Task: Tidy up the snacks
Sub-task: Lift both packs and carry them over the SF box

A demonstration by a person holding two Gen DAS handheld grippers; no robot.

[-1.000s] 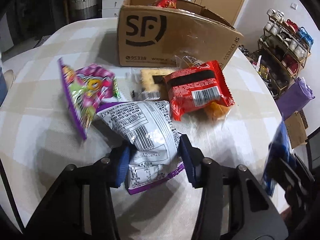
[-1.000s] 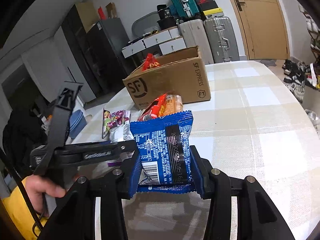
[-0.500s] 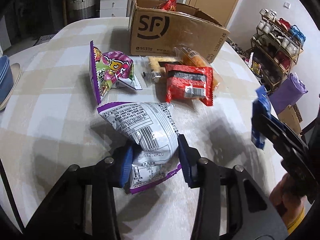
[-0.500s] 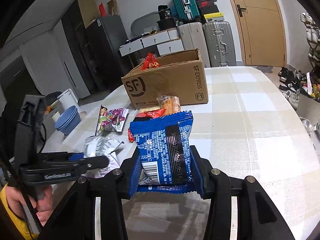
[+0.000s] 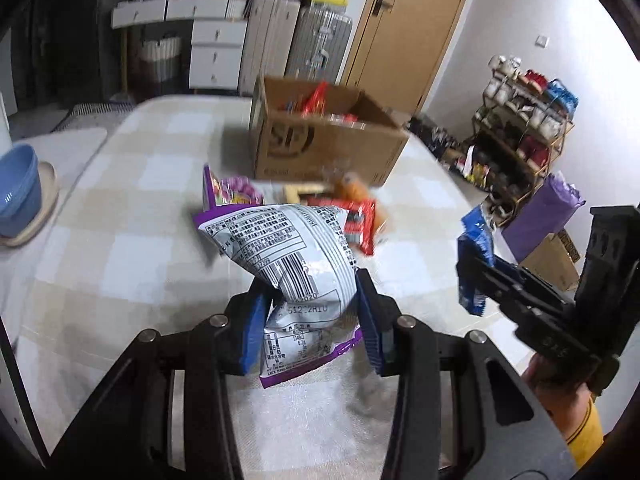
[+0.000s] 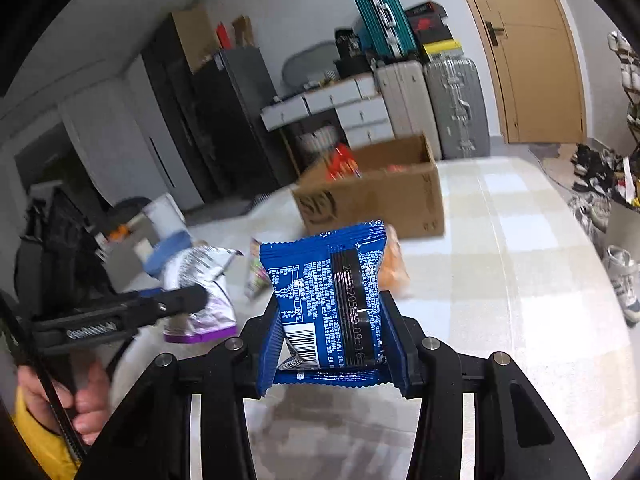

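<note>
A: Above the table (image 5: 132, 216), left wrist view: left gripper (image 5: 312, 316) clamped on a silver-and-purple snack bag (image 5: 288, 256), both blue pads pressing its lower half. Its jaws have just been closing a little further on the bag. Bag hangs clear of the checked cloth, barcode side facing the camera.

B: And the right one?

A: Right gripper (image 6: 334, 332) closed on a blue snack packet (image 6: 332, 292), pads tight against both edges, packet upright, printed back toward the lens. Same tool shows at 3 o'clock in the left view, blue packet (image 5: 474, 256) sticking out of its tip.

B: Where's the box?

A: Cardboard box (image 5: 324, 140) at 12 o'clock from the left gripper, far side of the table, top open, red wrappers (image 5: 316, 100) showing inside. Blurred, so I cannot read more of the contents. In the right view the box (image 6: 380, 192) sits at 12 o'clock too, beyond the blue packet.

B: Anything loose on the table?

A: Small cluster between the held bag and the box: a purple-and-pink bag (image 5: 230, 192) at 11 o'clock, a red packet (image 5: 360, 220) at 1 o'clock, an orange snack (image 5: 352, 184) just behind it, touching or nearly so; blur prevents telling.

B: Off the table?

A: Blue basin (image 5: 18, 184) at 9 o'clock. A hand (image 6: 80, 400) with a yellow sleeve grips the left tool's handle at 8 o'clock in the right view.
</note>
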